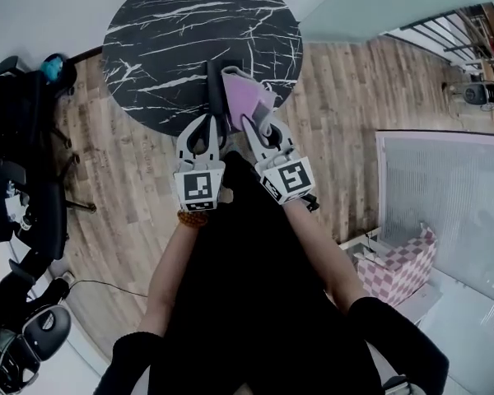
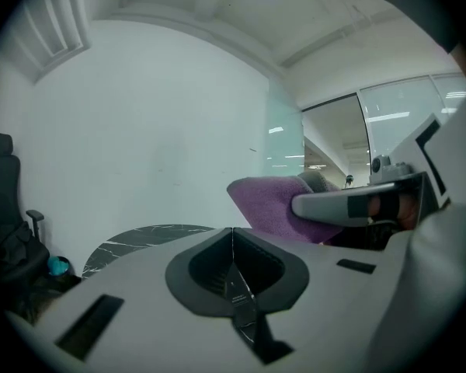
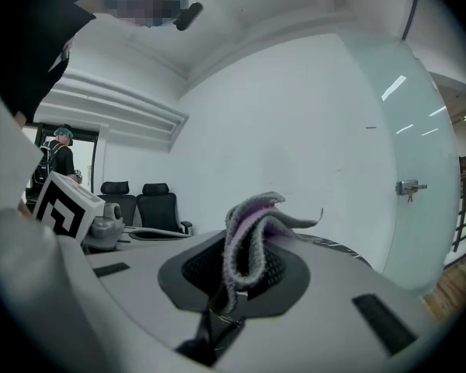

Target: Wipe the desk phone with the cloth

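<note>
A purple cloth [image 1: 251, 97] hangs folded from my right gripper [image 1: 240, 89], which is shut on it over the near edge of the round black marble table [image 1: 165, 39]. In the right gripper view the cloth [image 3: 252, 235] bunches up out of the closed jaws of that gripper [image 3: 231, 286]. My left gripper [image 1: 212, 71] is just left of it, shut with nothing in it; its jaws meet in a thin line in the left gripper view [image 2: 233, 235]. There the cloth [image 2: 268, 204] and the right gripper [image 2: 349, 204] are close on the right. No desk phone is in any view.
Black office chairs [image 1: 25, 163] stand on the wood floor at the left. At the right are a glass partition [image 1: 445, 196] and a pink checkered box [image 1: 403, 266]. More chairs [image 3: 151, 200] and a person [image 3: 58, 154] are at the far left in the right gripper view.
</note>
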Tool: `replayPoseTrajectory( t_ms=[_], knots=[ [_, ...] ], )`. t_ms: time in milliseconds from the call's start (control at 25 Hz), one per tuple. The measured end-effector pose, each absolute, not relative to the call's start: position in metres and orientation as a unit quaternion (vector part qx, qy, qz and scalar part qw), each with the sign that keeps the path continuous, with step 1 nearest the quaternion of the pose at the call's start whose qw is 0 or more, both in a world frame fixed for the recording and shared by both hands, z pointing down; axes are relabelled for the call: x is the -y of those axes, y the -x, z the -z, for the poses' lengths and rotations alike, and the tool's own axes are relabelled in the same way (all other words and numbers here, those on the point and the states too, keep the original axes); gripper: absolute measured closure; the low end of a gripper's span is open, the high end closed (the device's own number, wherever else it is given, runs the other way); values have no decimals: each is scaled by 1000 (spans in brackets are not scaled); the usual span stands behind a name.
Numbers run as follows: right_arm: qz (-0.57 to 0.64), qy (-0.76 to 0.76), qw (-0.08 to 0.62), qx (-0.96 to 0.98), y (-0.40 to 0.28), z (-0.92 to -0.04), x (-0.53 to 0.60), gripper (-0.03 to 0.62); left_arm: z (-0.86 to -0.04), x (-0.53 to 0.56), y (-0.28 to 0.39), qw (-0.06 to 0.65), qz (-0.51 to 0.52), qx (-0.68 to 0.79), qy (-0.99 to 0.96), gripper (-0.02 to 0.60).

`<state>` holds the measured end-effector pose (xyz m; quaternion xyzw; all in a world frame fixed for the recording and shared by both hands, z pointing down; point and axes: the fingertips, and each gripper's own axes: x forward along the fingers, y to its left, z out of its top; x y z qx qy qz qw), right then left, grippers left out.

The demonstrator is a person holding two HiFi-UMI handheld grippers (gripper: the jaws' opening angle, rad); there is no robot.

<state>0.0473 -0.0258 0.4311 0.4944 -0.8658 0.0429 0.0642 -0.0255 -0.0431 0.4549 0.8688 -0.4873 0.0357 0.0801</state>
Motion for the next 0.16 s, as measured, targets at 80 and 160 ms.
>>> replayPoseTrajectory(
  t_ms=[80, 160],
  knots=[
    [-45, -492, 65, 867, -46, -429, 21, 542, -456, 39, 24, 91, -34, 484, -870, 568],
    [-49, -491, 68, 867, -46, -430, 15, 542, -457, 31, 23, 105, -30, 482, -869, 568]
  ],
)
